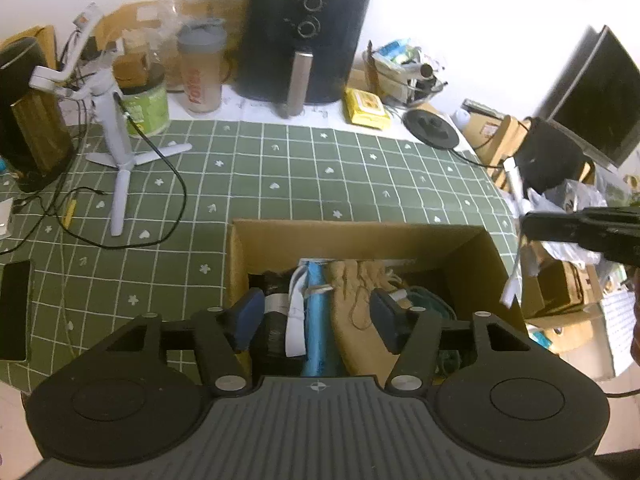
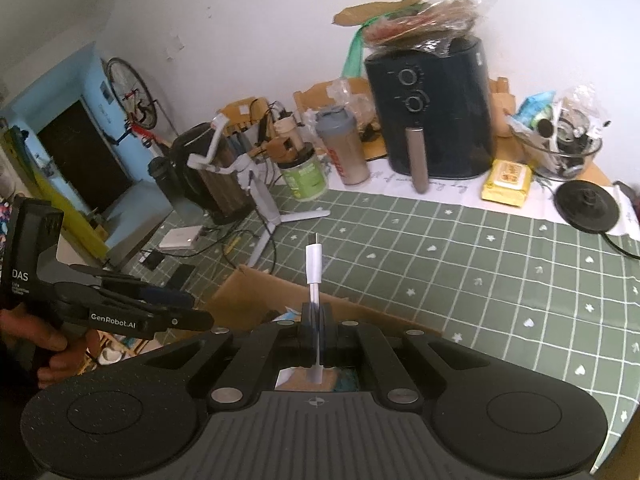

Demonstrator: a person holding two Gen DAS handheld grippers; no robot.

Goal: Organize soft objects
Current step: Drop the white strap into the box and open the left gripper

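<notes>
An open cardboard box [image 1: 360, 229] stands on the green checked tablecloth [image 1: 304, 176]. In it lie a blue cloth [image 1: 318, 320], a tan glove-like fabric [image 1: 352, 292], a black bundle [image 1: 276, 320] and a teal piece [image 1: 430, 298]. My left gripper [image 1: 318, 316] hangs open above them, its blue pads [image 1: 250, 316] wide apart and pressing on nothing. My right gripper [image 2: 316, 332] is shut on a short white cable adapter [image 2: 314, 264] that sticks up from its fingers over the box [image 2: 256, 292]. In the right wrist view the left gripper [image 2: 160, 300] shows at the left, held by a hand [image 2: 44, 336].
At the back of the table stand a black air fryer [image 1: 308, 36], a shaker bottle [image 1: 200, 68], a green tub [image 1: 146, 108] and a yellow packet [image 1: 366, 108]. A white tripod [image 1: 120, 160] with black cables [image 1: 176, 184] stands left, a phone [image 1: 14, 312] at the left edge, a kettle base [image 1: 430, 126] right.
</notes>
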